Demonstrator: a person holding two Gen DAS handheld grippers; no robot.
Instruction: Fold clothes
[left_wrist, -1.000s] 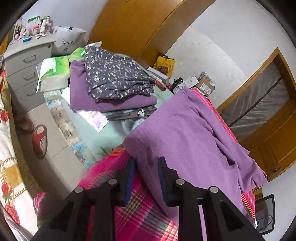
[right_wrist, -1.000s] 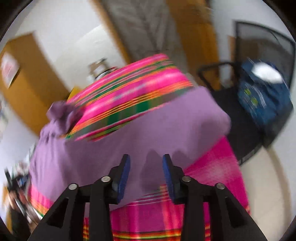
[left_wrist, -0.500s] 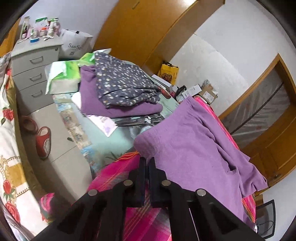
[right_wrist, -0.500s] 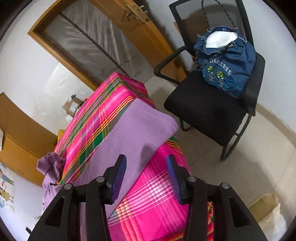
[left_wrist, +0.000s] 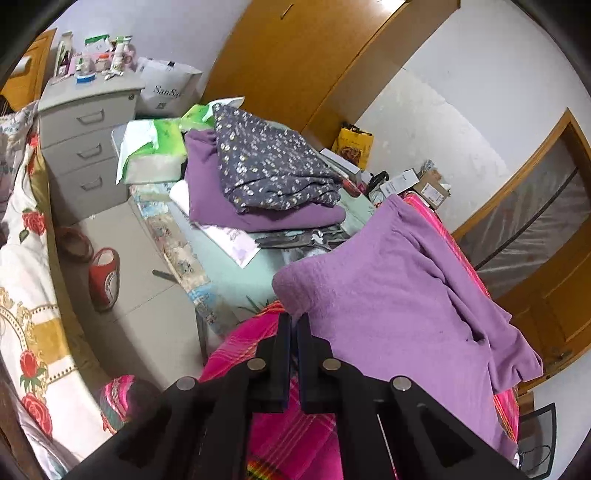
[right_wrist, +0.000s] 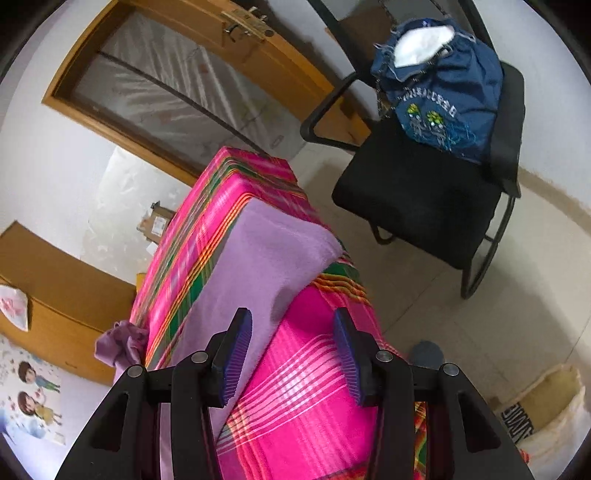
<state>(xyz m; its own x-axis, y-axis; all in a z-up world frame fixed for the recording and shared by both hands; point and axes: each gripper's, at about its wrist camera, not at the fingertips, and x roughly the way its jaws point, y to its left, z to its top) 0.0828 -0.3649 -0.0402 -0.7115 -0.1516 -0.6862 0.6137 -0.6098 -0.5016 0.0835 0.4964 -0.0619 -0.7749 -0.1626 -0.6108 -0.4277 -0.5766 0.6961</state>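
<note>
A purple garment (left_wrist: 388, 295) lies spread over a table covered with a pink plaid cloth (left_wrist: 240, 343). My left gripper (left_wrist: 293, 319) is shut, its tips pinching the edge of the garment's near rolled corner. In the right wrist view the other end of the garment (right_wrist: 266, 258) lies along the plaid cloth (right_wrist: 303, 387) and reaches the table's edge. My right gripper (right_wrist: 291, 317) is open above that end. Its left finger hangs over the purple fabric and its right finger over the plaid; nothing is between the pads.
Folded clothes (left_wrist: 266, 177) are stacked on a lower table beyond the garment. A grey drawer cabinet (left_wrist: 85, 122), red slippers (left_wrist: 105, 277) and floral bedding (left_wrist: 22, 295) are at the left. A black chair (right_wrist: 417, 199) holding a blue bag (right_wrist: 439, 92) stands beside the table's end.
My left gripper's jaws have closed on the garment's corner. My right gripper has rolled and sunk toward the table's end, so the chair has come into view.
</note>
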